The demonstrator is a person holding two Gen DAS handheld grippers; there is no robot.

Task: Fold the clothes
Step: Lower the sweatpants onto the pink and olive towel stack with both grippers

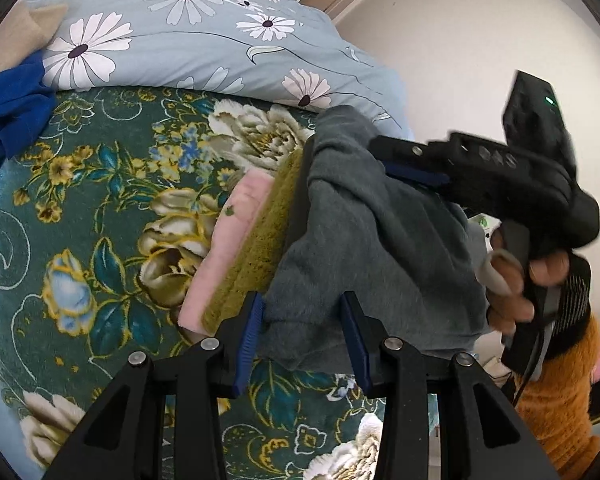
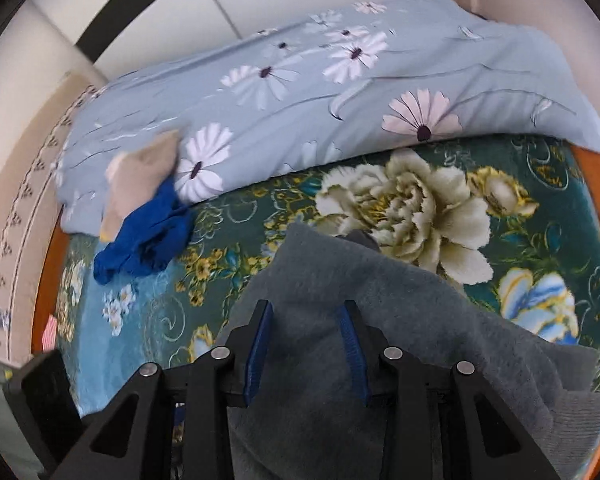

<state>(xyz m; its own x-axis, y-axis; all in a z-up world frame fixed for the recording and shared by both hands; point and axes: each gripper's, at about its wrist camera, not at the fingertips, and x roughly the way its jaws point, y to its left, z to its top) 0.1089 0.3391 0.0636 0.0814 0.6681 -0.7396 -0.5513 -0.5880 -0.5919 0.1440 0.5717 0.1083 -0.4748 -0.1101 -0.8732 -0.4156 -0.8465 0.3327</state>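
A grey fleece garment (image 1: 364, 248) is lifted above the bed, draped between both grippers. My left gripper (image 1: 304, 344) has its jaws apart with the grey cloth's lower edge lying between the blue pads (image 1: 250, 344). My right gripper (image 2: 306, 344) also stands with jaws apart and grey cloth (image 2: 340, 380) spread between and under them. In the left wrist view the right gripper (image 1: 416, 168) reaches in from the right, its fingers at the garment's upper part. Beneath the garment lies a stack of folded clothes, pink (image 1: 228, 248) and olive green (image 1: 260, 248).
The bed has a dark green floral blanket (image 1: 100, 200). A light blue daisy-print duvet (image 1: 204, 40) is bunched at the far side. A crumpled blue garment (image 2: 148, 236) and a beige one (image 2: 140, 176) lie near it. The bed's wooden edge (image 2: 596, 200) is at right.
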